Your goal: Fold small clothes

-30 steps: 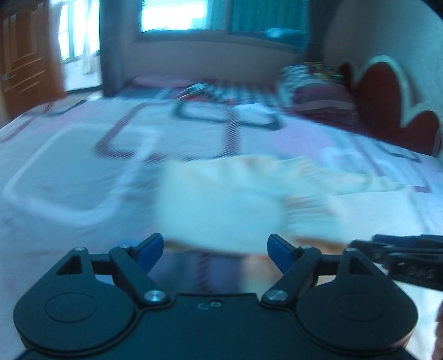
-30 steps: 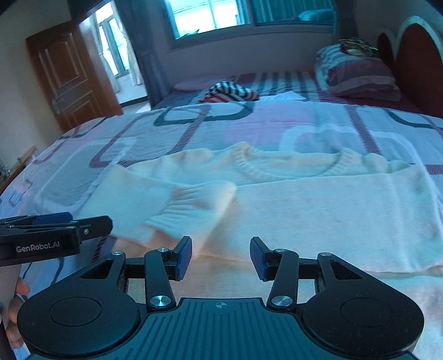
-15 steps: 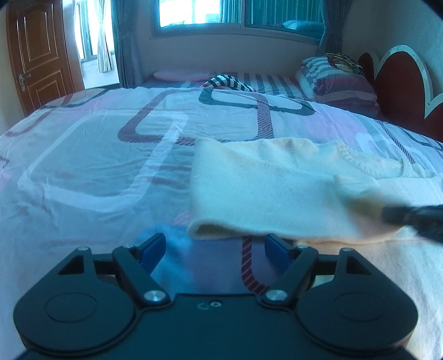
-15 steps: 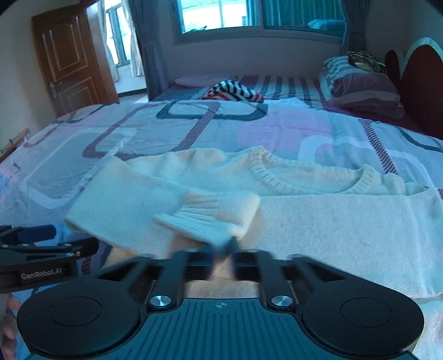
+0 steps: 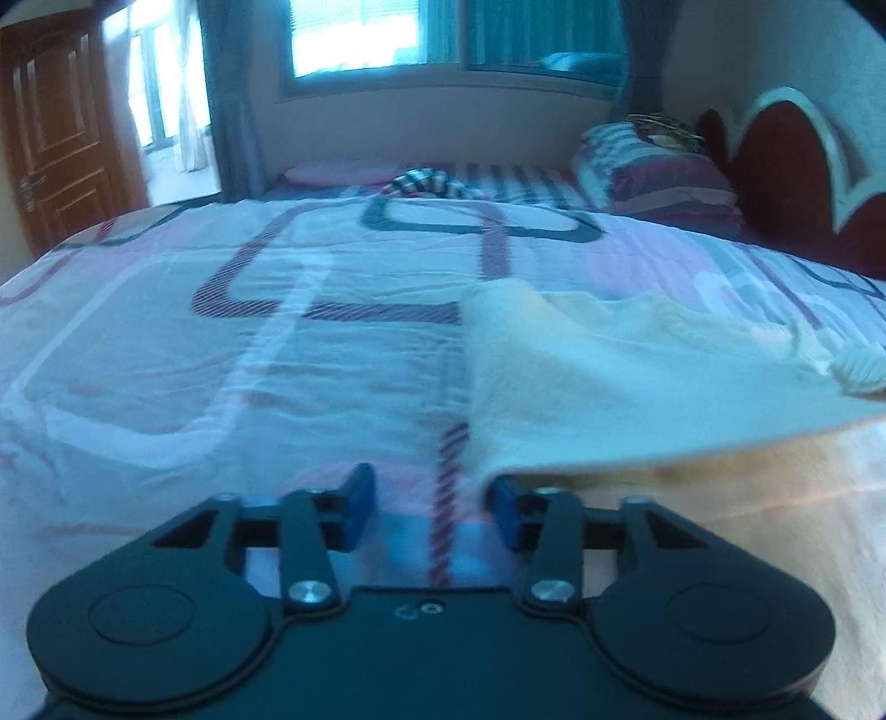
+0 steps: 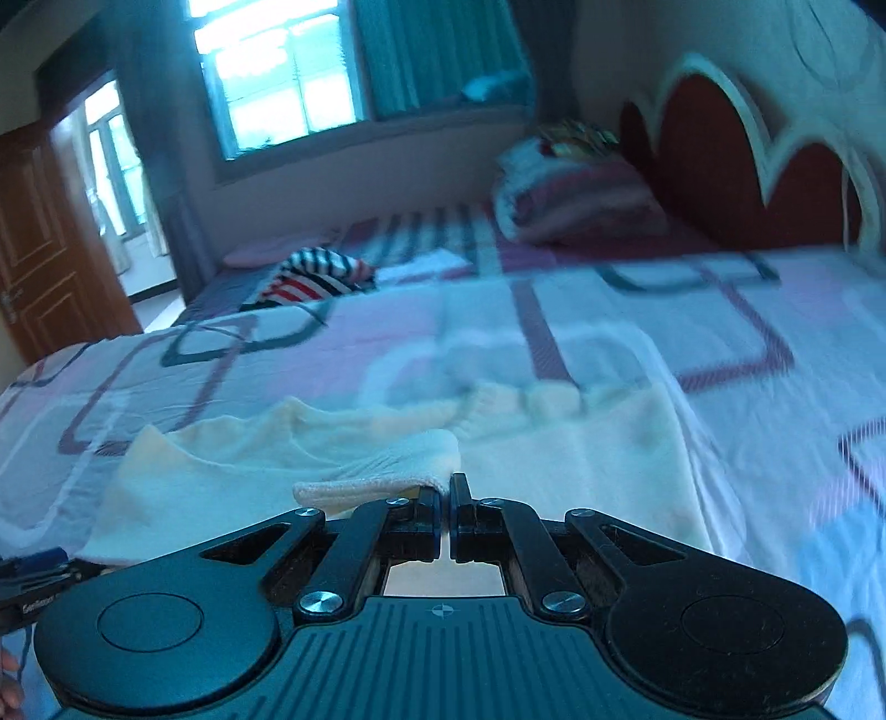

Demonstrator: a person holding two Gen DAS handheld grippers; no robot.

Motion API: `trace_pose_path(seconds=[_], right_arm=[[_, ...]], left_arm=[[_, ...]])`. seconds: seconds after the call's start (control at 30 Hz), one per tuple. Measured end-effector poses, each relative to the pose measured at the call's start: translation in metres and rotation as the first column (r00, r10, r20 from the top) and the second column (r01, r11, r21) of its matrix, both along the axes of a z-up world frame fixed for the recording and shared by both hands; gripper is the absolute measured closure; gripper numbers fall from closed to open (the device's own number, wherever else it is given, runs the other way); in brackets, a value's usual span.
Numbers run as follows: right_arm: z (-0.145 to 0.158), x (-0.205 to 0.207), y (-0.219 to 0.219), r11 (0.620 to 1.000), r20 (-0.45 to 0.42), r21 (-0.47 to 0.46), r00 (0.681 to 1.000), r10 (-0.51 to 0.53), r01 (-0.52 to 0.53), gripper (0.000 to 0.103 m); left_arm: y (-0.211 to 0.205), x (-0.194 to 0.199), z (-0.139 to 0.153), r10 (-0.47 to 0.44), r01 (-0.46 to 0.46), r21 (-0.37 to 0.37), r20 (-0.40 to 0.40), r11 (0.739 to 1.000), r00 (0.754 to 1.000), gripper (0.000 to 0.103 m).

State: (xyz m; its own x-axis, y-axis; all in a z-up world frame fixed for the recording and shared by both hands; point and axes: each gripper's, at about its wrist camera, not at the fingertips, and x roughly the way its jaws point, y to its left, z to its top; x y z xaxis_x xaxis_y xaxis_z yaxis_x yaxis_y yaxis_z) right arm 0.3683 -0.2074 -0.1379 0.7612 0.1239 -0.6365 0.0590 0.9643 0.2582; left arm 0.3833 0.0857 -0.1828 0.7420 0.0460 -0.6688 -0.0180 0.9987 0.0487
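A cream knit sweater point(image 6: 565, 459) lies flat on the patterned bed cover point(image 6: 387, 343). Its left sleeve point(image 5: 609, 376) is folded across the body. My right gripper point(image 6: 446, 487) is shut on the ribbed cuff point(image 6: 387, 471) of that sleeve and holds it a little above the sweater. My left gripper point(image 5: 432, 498) is open and empty, low over the cover at the sweater's left edge, with its right finger just under the fold of the sleeve. The cuff also shows in the left wrist view point(image 5: 858, 365). The left gripper's tip shows at the lower left of the right wrist view point(image 6: 33, 576).
A striped garment point(image 6: 315, 277) lies at the far side of the bed. Pillows point(image 6: 576, 194) and a red headboard point(image 6: 747, 166) stand at the right. A window point(image 5: 376, 33) is behind, a wooden door point(image 5: 50, 133) at the left.
My right gripper has closed on the sleeve cuff and carried it right across the sweater. My left gripper has shifted left to the sweater's edge and stays open.
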Motion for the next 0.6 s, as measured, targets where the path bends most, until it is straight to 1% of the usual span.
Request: trace_pose_path(seconds=[0.03, 0.07, 0.1, 0.17, 0.27, 0.3, 0.37, 0.5, 0.6], right_arm=[[-0.006, 0.001, -0.009, 1.000, -0.026, 0.023, 1.000, -0.017, 0.018, 0.101], [-0.010, 0.001, -0.014, 0.999, -0.043, 0.039, 0.999, -0.031, 0.033, 0.101], [-0.013, 0.000, -0.021, 0.997, -0.057, 0.057, 0.997, -0.048, 0.051, 0.101], [-0.014, -0.004, -0.029, 0.995, -0.056, 0.054, 0.995, -0.080, 0.083, 0.101], [-0.012, -0.012, -0.045, 0.990, -0.046, 0.047, 0.990, -0.133, 0.135, 0.100], [-0.013, -0.012, -0.050, 0.988, -0.056, 0.054, 0.988, -0.143, 0.146, 0.100], [-0.015, -0.010, -0.057, 0.985, -0.081, 0.063, 0.984, -0.158, 0.163, 0.100], [-0.015, -0.012, -0.061, 0.985, -0.088, 0.050, 0.983, -0.159, 0.164, 0.100], [-0.023, -0.009, -0.067, 0.983, -0.120, 0.062, 0.979, -0.163, 0.172, 0.100]], left_arm=[[-0.004, 0.000, 0.000, -0.016, 0.016, 0.006, 0.001, 1.000, 1.000, 0.076], [-0.008, -0.001, -0.001, -0.025, 0.025, 0.006, 0.001, 1.000, 1.000, 0.082], [-0.010, -0.001, -0.001, -0.029, 0.029, 0.001, -0.002, 1.000, 1.000, 0.084], [-0.014, -0.003, 0.000, -0.041, 0.041, -0.011, -0.002, 0.999, 0.999, 0.084], [-0.020, -0.004, 0.000, -0.062, 0.062, 0.007, -0.006, 0.998, 0.998, 0.084], [-0.021, -0.003, -0.001, -0.062, 0.062, 0.010, -0.013, 0.998, 0.998, 0.084], [-0.020, -0.002, -0.003, -0.061, 0.061, 0.006, -0.019, 0.998, 0.998, 0.084], [-0.020, -0.004, -0.004, -0.065, 0.065, 0.010, -0.017, 0.998, 0.998, 0.084], [-0.022, -0.004, -0.004, -0.066, 0.067, 0.016, -0.018, 0.998, 0.998, 0.085]])
